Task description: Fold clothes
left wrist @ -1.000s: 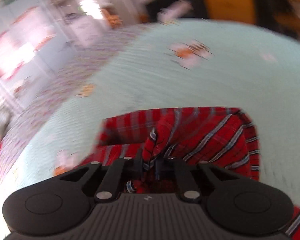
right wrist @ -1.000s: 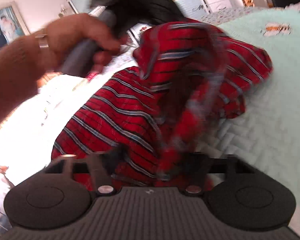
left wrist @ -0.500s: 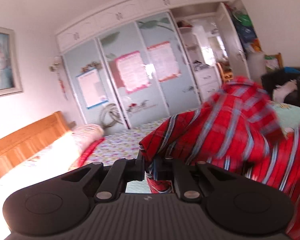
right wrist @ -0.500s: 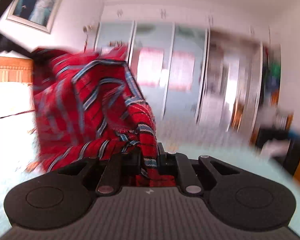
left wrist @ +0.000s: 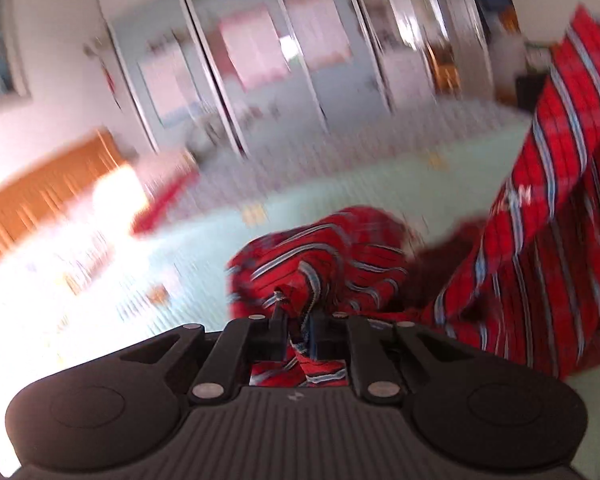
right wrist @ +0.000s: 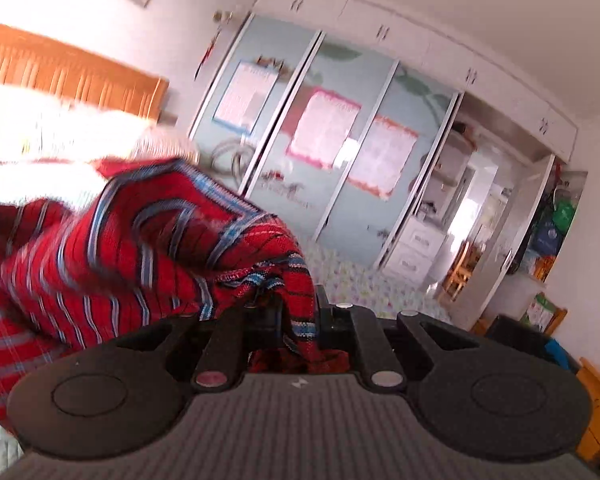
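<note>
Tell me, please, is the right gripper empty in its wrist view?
No, the right gripper is shut on a fold of the red striped garment.

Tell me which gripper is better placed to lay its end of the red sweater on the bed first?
Probably left: its end of the sweater is bunched low near the bed, while the right's end is high.

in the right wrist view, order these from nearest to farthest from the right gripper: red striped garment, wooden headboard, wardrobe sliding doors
1. red striped garment: clamped in the jaws of the right gripper, draping off to the left.
2. wooden headboard: far left, behind the bright bedding.
3. wardrobe sliding doors: centre, on the far wall across the bed.
The last two are hard to rank in this fisheye view.
</note>
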Available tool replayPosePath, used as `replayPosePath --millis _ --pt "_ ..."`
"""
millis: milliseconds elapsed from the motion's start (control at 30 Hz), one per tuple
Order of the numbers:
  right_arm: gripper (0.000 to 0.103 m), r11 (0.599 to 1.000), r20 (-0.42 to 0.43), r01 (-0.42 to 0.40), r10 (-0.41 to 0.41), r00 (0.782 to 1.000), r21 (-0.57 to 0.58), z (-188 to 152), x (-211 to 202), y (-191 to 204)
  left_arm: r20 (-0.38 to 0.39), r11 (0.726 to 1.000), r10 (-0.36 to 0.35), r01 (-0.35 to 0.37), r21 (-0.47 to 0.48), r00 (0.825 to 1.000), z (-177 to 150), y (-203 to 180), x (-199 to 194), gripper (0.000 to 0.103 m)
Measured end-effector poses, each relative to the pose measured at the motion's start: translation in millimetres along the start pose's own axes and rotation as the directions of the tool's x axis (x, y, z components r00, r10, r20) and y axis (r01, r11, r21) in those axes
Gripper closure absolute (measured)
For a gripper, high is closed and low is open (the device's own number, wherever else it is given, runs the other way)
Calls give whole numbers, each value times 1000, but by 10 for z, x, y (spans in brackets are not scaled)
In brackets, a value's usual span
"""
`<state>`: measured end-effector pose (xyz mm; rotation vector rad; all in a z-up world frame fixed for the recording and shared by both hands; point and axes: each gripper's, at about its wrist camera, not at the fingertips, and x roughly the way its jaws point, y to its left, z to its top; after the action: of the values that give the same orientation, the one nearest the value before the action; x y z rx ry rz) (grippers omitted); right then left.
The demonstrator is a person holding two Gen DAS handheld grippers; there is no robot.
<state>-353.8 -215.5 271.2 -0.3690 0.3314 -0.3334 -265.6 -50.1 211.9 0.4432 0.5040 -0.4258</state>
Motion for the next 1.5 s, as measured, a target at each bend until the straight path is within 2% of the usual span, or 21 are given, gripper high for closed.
replayPosePath --millis 133,300,333,400,467,533,600,633,700,800,967,1033,1067,1100,1133,1267,1333,1433,1500 --pt "90 1000 -68 10 -9 998 19 -209 140 -10 -28 997 -73 72 -36 997 -238 -36 32 83" --pt "90 993 -114 53 -41 993 103 -639 51 -275 57 985 -118 124 -122 991 -238 98 -278 57" --pt "90 990 -128 69 -54 990 122 -801 -10 -342 80 984 -124 133 -119 989 -220 99 -360 54" --pt "90 984 -197 86 -55 979 155 -1223 -108 -391 105 987 -125 135 -90 987 -180 69 -457 33" --pt "90 977 -271 87 -31 962 195 -1657 -186 -426 103 989 -138 142 -36 985 -131 -36 -416 27" --pt "90 966 -353 58 35 935 251 -2056 -242 -407 87 988 -154 152 25 984 -104 -168 -351 27" --pt "90 952 -406 28 104 908 306 -2336 -309 -361 62 983 -174 170 72 983 -54 -307 -182 27" --pt "89 942 -409 6 139 902 335 -2397 -362 -337 55 979 -191 186 88 980 -13 -390 -88 27" --pt "87 935 -396 -34 183 900 353 -2393 -477 -294 43 968 -226 220 117 973 75 -560 100 27" --pt "77 927 -368 -88 231 901 365 -2270 -592 -318 -2 943 -283 278 181 959 178 -847 452 25" --pt "63 855 -272 -159 326 905 493 -2160 -859 -557 -139 944 -155 188 272 978 200 -1276 1248 25" --pt "56 823 -224 -177 343 912 539 -2127 -975 -664 -195 934 -113 171 314 974 189 -1425 1534 26" --pt "55 815 -208 -182 345 915 551 -2117 -1023 -694 -210 932 -105 170 321 972 167 -1445 1607 43" --pt "55 812 -196 -186 344 918 554 -2101 -1045 -691 -223 931 -97 168 325 970 144 -1459 1674 88" --pt "54 813 -190 -186 339 921 551 -2089 -1053 -678 -235 929 -89 166 330 968 121 -1473 1740 101" --pt "54 808 -164 -197 338 927 555 -2077 -1048 -632 -144 982 -134 151 118 981 358 -1024 1480 101" --pt "54 769 -114 -229 363 925 597 -2075 -1062 -660 -71 988 -149 152 30 986 510 -783 1278 101" --pt "54 666 2 -307 417 909 680 -2026 -1052 -770 68 986 -164 164 9 984 810 -526 822 101" --pt "54 677 37 -331 410 911 657 -1886 -1017 -774 146 984 -179 179 12 973 991 -418 532 101"
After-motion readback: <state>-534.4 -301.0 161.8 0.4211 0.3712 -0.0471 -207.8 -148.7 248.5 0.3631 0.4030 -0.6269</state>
